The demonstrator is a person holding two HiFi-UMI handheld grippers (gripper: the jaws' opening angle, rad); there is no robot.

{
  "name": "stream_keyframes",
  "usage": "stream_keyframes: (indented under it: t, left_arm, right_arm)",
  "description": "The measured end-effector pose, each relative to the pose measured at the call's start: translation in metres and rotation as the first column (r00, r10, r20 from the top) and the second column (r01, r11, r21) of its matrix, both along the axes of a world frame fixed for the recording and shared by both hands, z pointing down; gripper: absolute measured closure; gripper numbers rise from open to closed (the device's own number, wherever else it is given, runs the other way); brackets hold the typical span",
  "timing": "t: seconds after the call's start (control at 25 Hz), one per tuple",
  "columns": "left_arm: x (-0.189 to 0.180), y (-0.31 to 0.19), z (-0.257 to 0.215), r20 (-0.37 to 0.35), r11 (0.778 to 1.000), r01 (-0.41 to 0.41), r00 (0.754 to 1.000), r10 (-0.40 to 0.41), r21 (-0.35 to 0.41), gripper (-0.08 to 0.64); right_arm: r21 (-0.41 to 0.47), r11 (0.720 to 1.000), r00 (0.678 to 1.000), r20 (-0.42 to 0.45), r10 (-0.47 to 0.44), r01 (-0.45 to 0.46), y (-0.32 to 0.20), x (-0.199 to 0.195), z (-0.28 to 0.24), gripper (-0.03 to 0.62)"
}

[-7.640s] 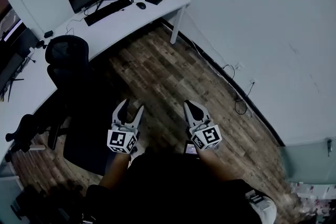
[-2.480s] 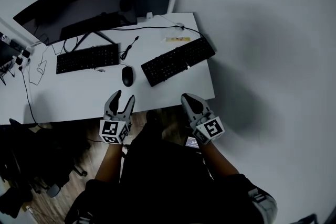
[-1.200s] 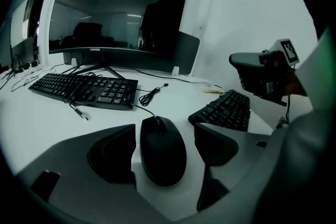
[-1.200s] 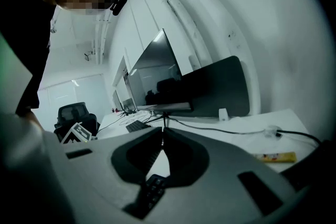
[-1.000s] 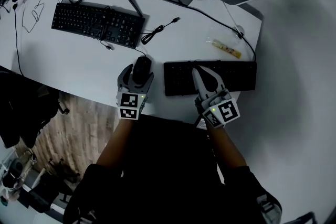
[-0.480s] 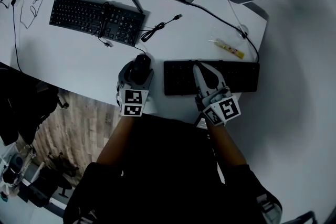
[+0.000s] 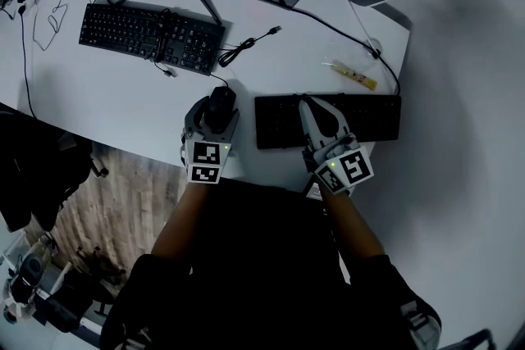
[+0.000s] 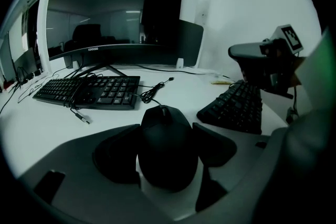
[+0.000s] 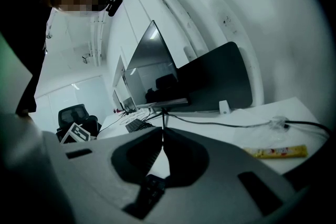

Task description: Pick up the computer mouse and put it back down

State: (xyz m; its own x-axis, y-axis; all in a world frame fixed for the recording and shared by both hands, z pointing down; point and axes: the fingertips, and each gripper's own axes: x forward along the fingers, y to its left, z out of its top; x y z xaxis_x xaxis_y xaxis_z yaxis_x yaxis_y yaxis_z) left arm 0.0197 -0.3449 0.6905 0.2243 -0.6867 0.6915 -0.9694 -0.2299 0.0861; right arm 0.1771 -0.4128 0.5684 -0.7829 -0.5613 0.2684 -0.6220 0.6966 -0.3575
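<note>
Left gripper [image 7: 213, 117] gripping the mouse [image 8: 167, 147] on the desk [image 7: 123, 94].
The mouse is sitting on the white desk near its front edge, just left of a keyboard [image 7: 369, 115], and the left jaws are pressing against both its sides. The right gripper [image 9: 163, 134] is hovering over that keyboard, jaws meeting tip to tip, empty.

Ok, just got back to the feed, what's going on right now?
A person works two handheld grippers at a white desk. The left gripper has its jaws around the computer mouse, seemingly pressing its sides. The mouse sits on the desk, not yet lifted. The right gripper is shut and empty, held over the nearer keyboard.
</note>
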Motion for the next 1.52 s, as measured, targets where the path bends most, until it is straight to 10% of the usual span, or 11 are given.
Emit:
stream_keyframes:
  t: [0.52,1.52]
  left_arm:
    - [-0.016,-0.010,-0.117,-0.066,0.961,-0.130,0.986,0.150,0.244,0.256]
    - [-0.061,0.039,-0.379,-0.078,0.740,-0.112,0.973,0.217,0.664,0.258]
  right_arm:
    - [0.134,0.988,0.996,0.044,0.074,-0.079,0.034,-0.018,-0.059,0.581]
    - [0.391,0.876,0.959,0.091,0.269,-0.283,0.105,0.048,-0.175,0.581]
